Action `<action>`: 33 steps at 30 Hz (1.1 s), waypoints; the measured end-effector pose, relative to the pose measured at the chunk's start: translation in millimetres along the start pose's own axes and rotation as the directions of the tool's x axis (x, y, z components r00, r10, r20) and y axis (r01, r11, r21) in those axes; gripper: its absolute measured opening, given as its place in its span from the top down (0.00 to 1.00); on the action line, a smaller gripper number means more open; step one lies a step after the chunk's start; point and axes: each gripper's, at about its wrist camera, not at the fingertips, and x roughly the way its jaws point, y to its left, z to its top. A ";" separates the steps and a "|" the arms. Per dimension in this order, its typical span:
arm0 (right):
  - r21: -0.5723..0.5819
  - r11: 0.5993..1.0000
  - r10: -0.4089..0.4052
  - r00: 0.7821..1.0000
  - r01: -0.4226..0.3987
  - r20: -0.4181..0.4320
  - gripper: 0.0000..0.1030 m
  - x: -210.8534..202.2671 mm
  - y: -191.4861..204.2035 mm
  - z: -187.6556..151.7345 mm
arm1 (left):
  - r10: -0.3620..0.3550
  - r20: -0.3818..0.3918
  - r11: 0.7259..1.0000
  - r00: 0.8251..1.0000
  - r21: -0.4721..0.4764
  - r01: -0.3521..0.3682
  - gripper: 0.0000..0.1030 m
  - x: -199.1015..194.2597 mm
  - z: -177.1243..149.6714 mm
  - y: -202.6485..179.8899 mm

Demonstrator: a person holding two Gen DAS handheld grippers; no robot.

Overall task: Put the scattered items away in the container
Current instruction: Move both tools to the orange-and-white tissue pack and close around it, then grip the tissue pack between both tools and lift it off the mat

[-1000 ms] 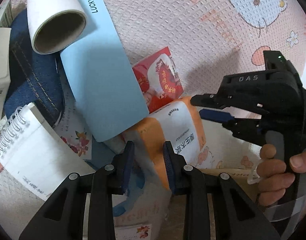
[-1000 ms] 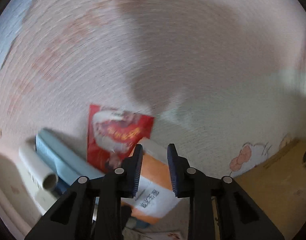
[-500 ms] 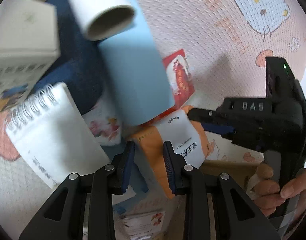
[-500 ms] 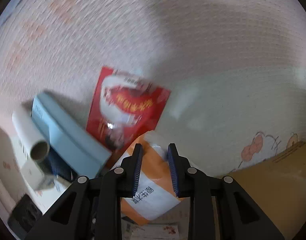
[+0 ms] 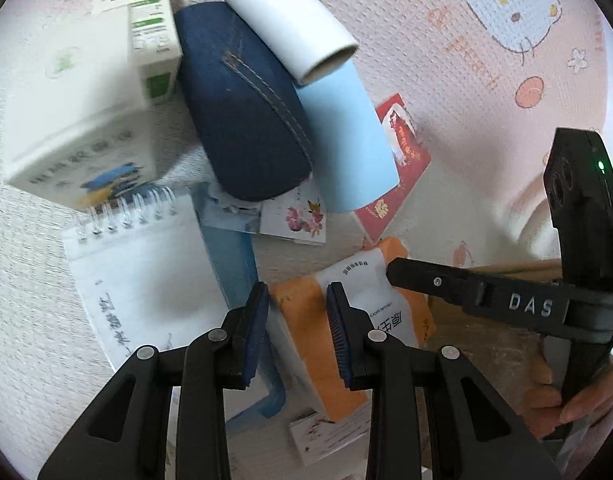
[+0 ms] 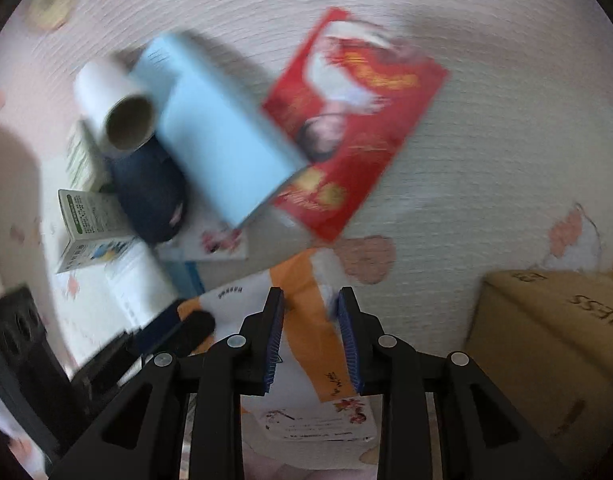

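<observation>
An orange-and-white tissue pack (image 5: 362,312) is held above a playmat, my left gripper (image 5: 298,324) shut on its orange side. My right gripper (image 5: 392,274), held by a hand (image 5: 566,396), reaches in from the right and its tip meets the pack's upper corner. In the right wrist view the right gripper (image 6: 311,336) points down with its jaws opening. The pack's orange end (image 6: 310,320) lies between the pads, and I see no firm squeeze. The left gripper (image 6: 186,328) shows at the lower left. A brown cardboard box (image 6: 546,344) stands at the right.
A pile lies on the pink cartoon mat (image 5: 466,60): a white roll (image 5: 282,20), a denim pouch (image 5: 242,112), a light-blue box (image 5: 346,140), a red packet (image 5: 402,152), a spiral notebook (image 5: 146,272), white cartons (image 5: 74,120) and a floral card (image 5: 294,220).
The left gripper carried the pack sideways, so the pile slid up the left view. The right gripper closed in over the pack's end and its jaws widened a little.
</observation>
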 end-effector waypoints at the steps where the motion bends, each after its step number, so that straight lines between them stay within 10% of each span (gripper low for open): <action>1: -0.022 1.000 -0.002 1.000 0.002 0.016 0.75 -3.0 2.0 -2.3 | 0.001 0.002 1.000 1.000 0.000 -0.001 0.68 -1.0 0.4 2.6; 7: -0.046 0.999 0.022 0.999 -0.020 0.036 0.73 -20.6 -5.4 -10.8 | 0.003 0.026 1.000 1.000 0.018 -0.003 0.64 -10.0 -2.7 5.5; 11: -0.049 0.997 0.063 0.997 -0.062 0.034 0.52 -32.4 -15.0 -18.5 | -0.008 0.024 0.999 1.000 0.040 0.007 0.54 -11.6 -8.7 1.7; 14: -0.076 0.997 0.037 0.998 -0.033 0.058 0.47 -32.1 -24.2 40.4 | -0.054 0.003 0.998 0.999 0.017 0.054 0.52 -9.9 -16.4 5.4; 26: -0.048 0.997 0.066 0.998 -0.066 -0.002 0.44 23.6 3.7 -9.1 | -0.128 -0.027 0.992 0.991 0.018 0.128 0.54 12.2 -37.4 -6.3; 30: -0.071 0.996 0.061 0.998 -0.060 0.020 0.66 21.4 10.7 -14.2 | -0.101 0.036 0.982 0.994 0.162 0.094 0.69 -6.1 -34.8 -26.3; 33: -0.058 0.978 0.202 0.979 -0.202 -0.002 0.83 11.7 18.7 -18.6 | -0.160 0.037 0.969 0.986 0.197 0.150 0.86 -25.1 -30.7 -34.9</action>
